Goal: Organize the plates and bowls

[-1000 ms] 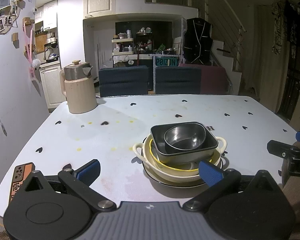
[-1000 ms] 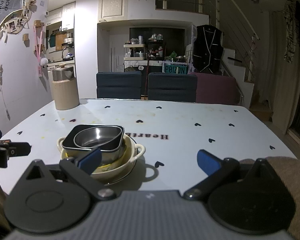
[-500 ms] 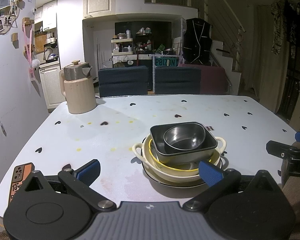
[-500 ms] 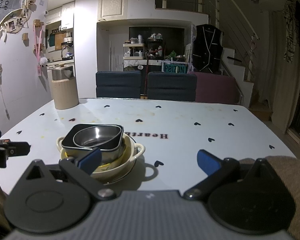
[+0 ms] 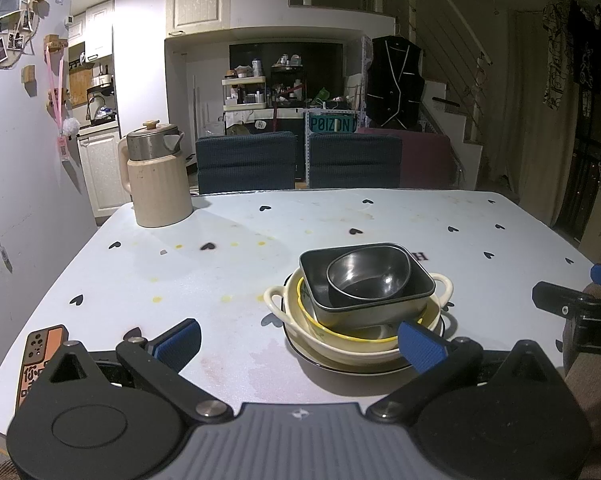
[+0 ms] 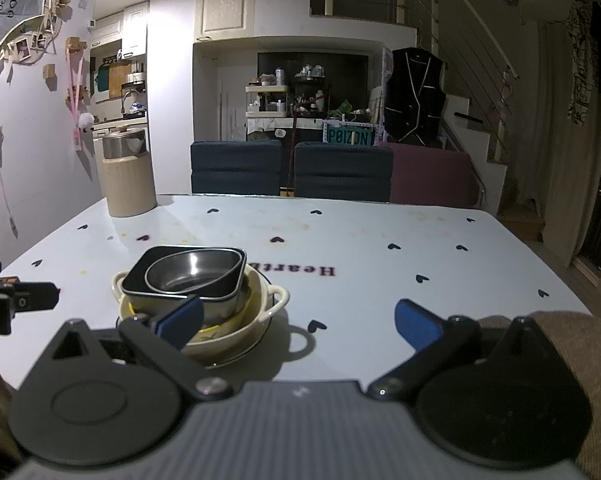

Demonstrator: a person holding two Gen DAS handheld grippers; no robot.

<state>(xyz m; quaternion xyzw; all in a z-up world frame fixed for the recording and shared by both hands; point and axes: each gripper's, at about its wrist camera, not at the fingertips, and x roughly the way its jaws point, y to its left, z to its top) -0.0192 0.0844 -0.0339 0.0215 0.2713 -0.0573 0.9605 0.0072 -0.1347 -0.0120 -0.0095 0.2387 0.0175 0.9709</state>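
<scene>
1. The left gripper (image 5: 300, 344) hangs at the near edge of the table (image 5: 380, 216), its blue-padded fingers spread wide with nothing between them.
2. The right gripper (image 6: 300, 318) sits low at the near edge too, fingers likewise apart and holding nothing.
3. A stack of dishes stands near the table's near side: a steel bowl (image 5: 368, 276) nests in a dark rectangular dish (image 5: 380, 308), inside a yellow-rimmed bowl (image 5: 340, 334), inside a cream two-handled bowl (image 5: 340, 350), on a dark-rimmed plate (image 5: 340, 366).
4. A cream kettle (image 5: 156, 184) stands at the far left corner.
5. A phone (image 5: 36, 356) lies at the near left edge.
</scene>
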